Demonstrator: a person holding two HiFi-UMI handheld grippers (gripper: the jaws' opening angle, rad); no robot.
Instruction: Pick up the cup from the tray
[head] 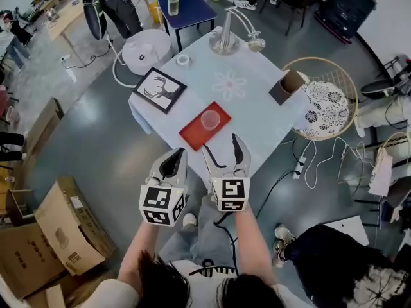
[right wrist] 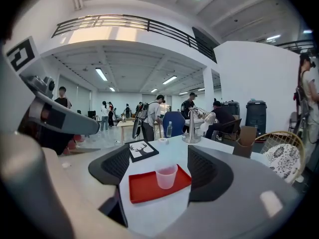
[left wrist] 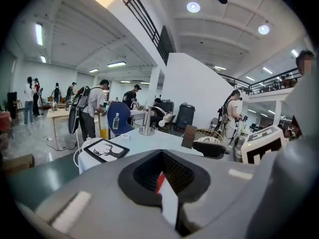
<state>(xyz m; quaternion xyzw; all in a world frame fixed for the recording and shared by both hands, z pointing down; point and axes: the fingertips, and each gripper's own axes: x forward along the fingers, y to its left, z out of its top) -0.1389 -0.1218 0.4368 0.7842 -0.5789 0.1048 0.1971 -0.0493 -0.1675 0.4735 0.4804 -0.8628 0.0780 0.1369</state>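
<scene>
Right gripper (head: 221,144): jaws stand well apart, nothing between the pads. Left gripper (head: 174,162): jaws closed together, holding nothing; in its own view (left wrist: 164,176) only a thin sliver of red and white shows through the slit. Both hang short of the table's (head: 257,101) near edge, side by side, tilted slightly down. Cup (head: 210,119): clear plastic, upright, mouth up, standing on the red tray (head: 192,133) toward its far right end. Tray lies near the table's front edge, its long side running diagonally across the head view. Key relation: cup sits straight ahead of the right gripper, apart from it, with bare tray and table edge in between. In the right gripper view the cup (right wrist: 166,177) appears squarely in the gap between the two open jaws (right wrist: 158,168), so the line of approach looks already set. Right hand is the nearer and the ready one; the left is offset to the side. Judgement: a forward and slightly downward reach is needed, with the pads meeting the cup's wall from either side. Thin cup, likely to crush or tip.
</scene>
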